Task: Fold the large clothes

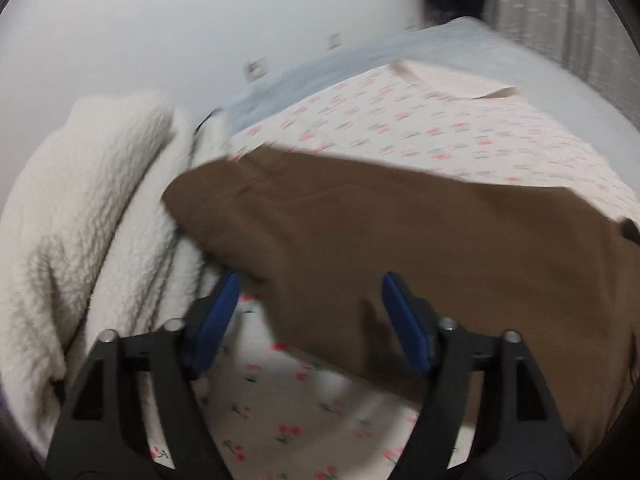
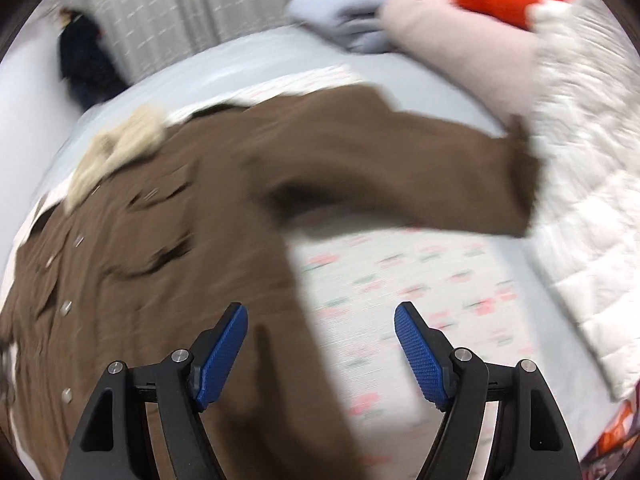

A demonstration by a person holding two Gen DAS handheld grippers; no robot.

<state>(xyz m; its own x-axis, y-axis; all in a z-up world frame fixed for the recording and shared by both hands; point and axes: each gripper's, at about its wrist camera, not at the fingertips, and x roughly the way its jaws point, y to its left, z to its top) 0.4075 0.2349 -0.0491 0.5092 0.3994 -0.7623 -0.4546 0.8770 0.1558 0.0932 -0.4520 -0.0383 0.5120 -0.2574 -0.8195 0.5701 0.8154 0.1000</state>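
One brown coat (image 2: 168, 208) lies spread on the cherry-print sheet (image 2: 420, 280), its sleeve (image 2: 400, 168) reaching the white quilted jacket (image 2: 580, 200). Both the left gripper (image 1: 310, 320) and right gripper (image 2: 320, 356) hang released, grasping nothing. Dragging that sleeve could snag the jacket; the white fleece (image 1: 100, 200) crowds the other edge, leaving room mainly on the sheet between.

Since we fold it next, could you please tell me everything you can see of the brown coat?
The brown, soft woven button-front coat lies spread face up on the cherry-print sheet, unfolded. Pale buttons run down its front; a cream fleecy collar sits at its top. One sleeve stretches sideways to the white quilted jacket. Both open tongs, left and right, hover over it, gripping nothing.
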